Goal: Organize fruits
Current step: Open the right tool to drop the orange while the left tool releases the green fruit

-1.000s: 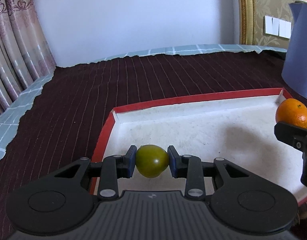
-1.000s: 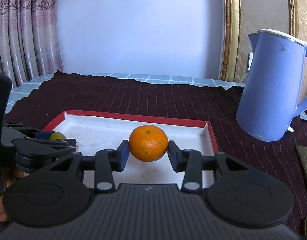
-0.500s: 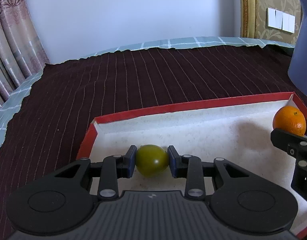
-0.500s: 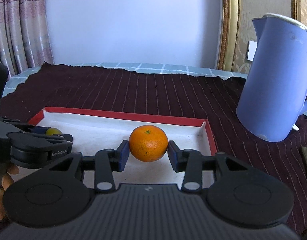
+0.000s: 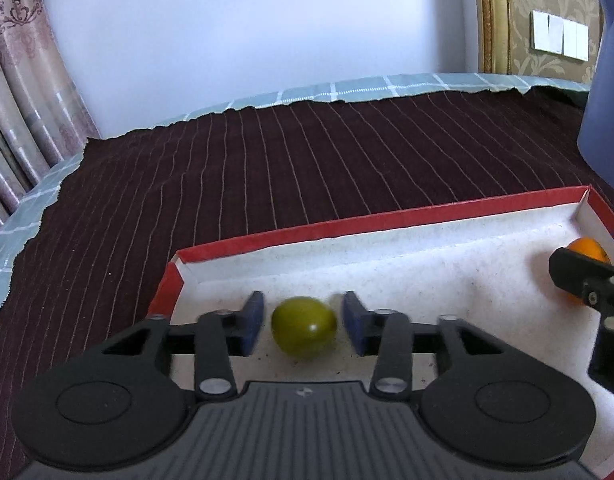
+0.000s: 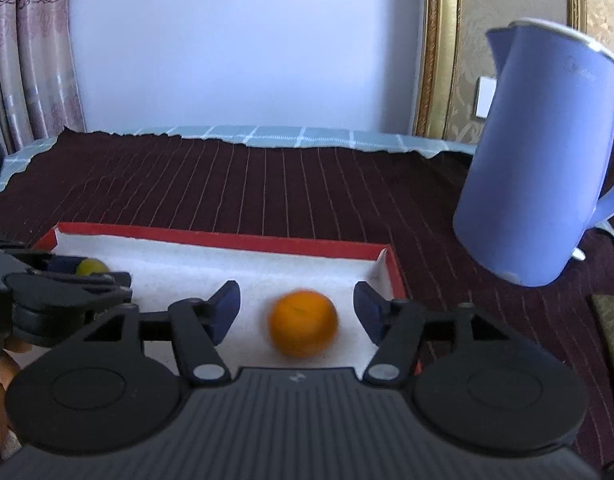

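Orange (image 6: 303, 323) between opening right tongs (image 6: 297, 312)

A small green fruit (image 5: 304, 331), smooth and glossy, sits at the lower middle of the left wrist view, near the left end of a red-rimmed white tray (image 5: 347, 226). An orange (image 6: 303, 323), slightly blurred, sits low in the right wrist view near the tray's right end.

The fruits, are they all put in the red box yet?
Nearly. The green fruit and the orange both sit inside the red box. The left gripper and right gripper are opening, with gaps between pads and fruit. Left: pull both grippers away. I can't tell whether more fruit waits out of view.
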Action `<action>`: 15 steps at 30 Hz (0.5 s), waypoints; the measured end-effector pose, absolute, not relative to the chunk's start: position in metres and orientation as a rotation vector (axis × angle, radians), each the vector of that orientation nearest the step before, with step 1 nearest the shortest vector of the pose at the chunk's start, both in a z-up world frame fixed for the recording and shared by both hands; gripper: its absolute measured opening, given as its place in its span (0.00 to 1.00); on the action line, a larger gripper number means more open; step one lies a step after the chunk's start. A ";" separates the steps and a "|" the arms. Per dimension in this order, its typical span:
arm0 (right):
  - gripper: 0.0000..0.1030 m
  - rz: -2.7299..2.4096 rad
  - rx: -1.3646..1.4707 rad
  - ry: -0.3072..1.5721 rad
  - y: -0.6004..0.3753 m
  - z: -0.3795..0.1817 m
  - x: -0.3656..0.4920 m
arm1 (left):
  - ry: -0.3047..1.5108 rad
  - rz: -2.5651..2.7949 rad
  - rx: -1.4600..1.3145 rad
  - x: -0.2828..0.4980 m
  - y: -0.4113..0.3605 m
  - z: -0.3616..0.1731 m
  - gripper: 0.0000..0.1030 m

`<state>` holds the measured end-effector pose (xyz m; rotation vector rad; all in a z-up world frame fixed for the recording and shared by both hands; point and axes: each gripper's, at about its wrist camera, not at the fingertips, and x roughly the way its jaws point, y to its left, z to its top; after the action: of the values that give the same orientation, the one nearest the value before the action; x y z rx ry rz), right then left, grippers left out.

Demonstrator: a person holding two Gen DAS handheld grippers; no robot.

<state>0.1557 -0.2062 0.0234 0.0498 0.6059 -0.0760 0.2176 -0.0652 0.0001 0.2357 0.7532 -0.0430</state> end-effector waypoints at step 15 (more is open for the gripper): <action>0.69 -0.055 0.040 0.562 -0.198 0.028 0.126 | 0.701 -0.046 0.209 0.180 -0.050 0.013 0.65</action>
<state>0.1260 -0.1983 0.0283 0.0395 0.5620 -0.0550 0.1800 -0.0504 0.0131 0.2086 0.7013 -0.0455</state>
